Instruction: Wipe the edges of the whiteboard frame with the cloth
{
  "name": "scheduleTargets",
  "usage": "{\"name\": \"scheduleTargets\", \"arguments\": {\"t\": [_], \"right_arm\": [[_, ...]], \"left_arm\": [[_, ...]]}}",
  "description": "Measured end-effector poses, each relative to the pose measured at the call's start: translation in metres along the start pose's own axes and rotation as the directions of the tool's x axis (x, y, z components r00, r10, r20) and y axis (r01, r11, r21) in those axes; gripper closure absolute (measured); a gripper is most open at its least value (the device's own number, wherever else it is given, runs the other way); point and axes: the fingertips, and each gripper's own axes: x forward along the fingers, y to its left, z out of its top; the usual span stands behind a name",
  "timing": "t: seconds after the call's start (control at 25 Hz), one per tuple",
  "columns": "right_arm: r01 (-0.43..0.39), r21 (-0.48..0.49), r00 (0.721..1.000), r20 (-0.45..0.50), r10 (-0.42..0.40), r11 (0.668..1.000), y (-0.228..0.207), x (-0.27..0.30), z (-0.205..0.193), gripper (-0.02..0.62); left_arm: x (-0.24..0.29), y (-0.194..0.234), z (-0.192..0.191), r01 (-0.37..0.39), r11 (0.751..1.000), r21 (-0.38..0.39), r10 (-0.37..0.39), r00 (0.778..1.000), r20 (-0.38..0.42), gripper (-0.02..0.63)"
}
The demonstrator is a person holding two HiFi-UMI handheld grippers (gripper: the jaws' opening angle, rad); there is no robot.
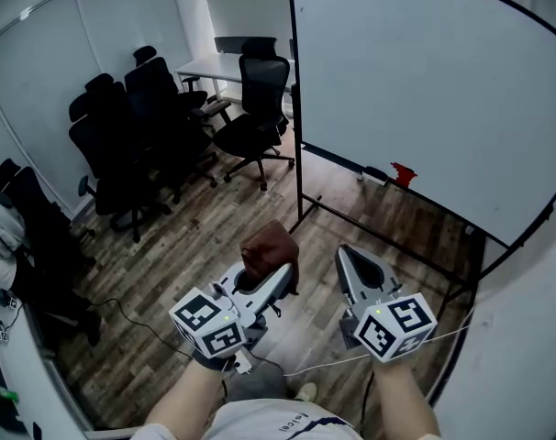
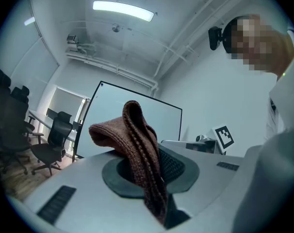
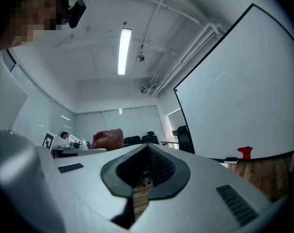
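Brown knitted cloth (image 2: 137,147) sits pinched in the left gripper (image 1: 280,275), held well short of the whiteboard frame (image 1: 294,108). Right gripper (image 1: 347,255) is closed on nothing. Only a fold looks caught, so dragging it along the frame could pull it loose.

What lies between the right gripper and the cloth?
Nothing: in the head view only bare wood floor shows between the right gripper and the cloth.
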Motion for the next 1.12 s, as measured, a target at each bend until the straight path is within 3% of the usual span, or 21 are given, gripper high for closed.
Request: {"name": "scheduleTargets", "arguments": {"t": [0.52, 0.8, 1.12], "right_arm": [[0.004, -0.02, 0.999, -0.034, -0.005, 1.0, -0.028, 0.052, -0.013, 0.594], [0.009, -0.025, 0.998, -0.067, -0.011, 1.0, -0.074, 0.156, -0.013, 0.594], [0.013, -0.035, 0.999, -0.037, -0.015, 0.999, -0.09, 0.264, 0.003, 0.594]], "left_arm": [[0.025, 0.076, 0.005, -0.008, 0.999, -0.032, 0.009, 0.999, 0.034, 0.541], [0.077, 0.175, 0.015, -0.009, 1.0, -0.012, 0.009, 1.0, 0.018, 0.541], [0.112, 0.266, 0.046, 0.038, 0.999, 0.006, -0.038, 0.999, 0.009, 0.541]]}}
